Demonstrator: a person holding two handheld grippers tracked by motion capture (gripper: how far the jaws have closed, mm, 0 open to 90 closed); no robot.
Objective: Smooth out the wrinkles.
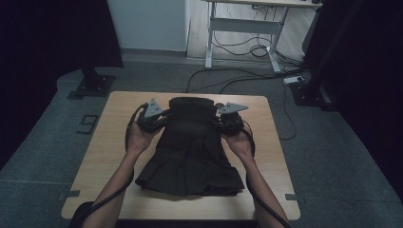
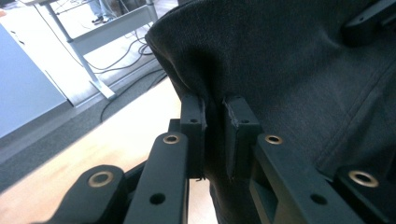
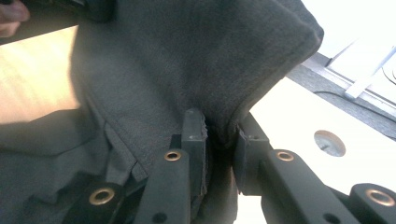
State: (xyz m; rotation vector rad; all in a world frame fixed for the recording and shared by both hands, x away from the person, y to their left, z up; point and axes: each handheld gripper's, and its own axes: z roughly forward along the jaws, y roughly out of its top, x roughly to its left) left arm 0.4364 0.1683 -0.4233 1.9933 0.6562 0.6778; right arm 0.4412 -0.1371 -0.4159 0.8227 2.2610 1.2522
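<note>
High view: dark garment (image 1: 190, 147) on worktop (image 1: 104, 142), centre; far end lifted, near hem flat, close to near worktop edge. Left tongs (image 1: 164, 116) and right tongs (image 1: 217, 118) at garment's far corners. Bare worktop strips both sides, floor open around.

Left gripper view: left tongs (image 2: 215, 140) nearly closed, pinching garment (image 2: 289, 74) side edge; worktop edge behind, desk legs (image 2: 93, 51) beyond.

Right gripper view: right tongs (image 3: 220, 140) nearly closed, clamping garment (image 3: 196, 60) corner fold; bare worktop (image 3: 299, 135) beside.
</note>
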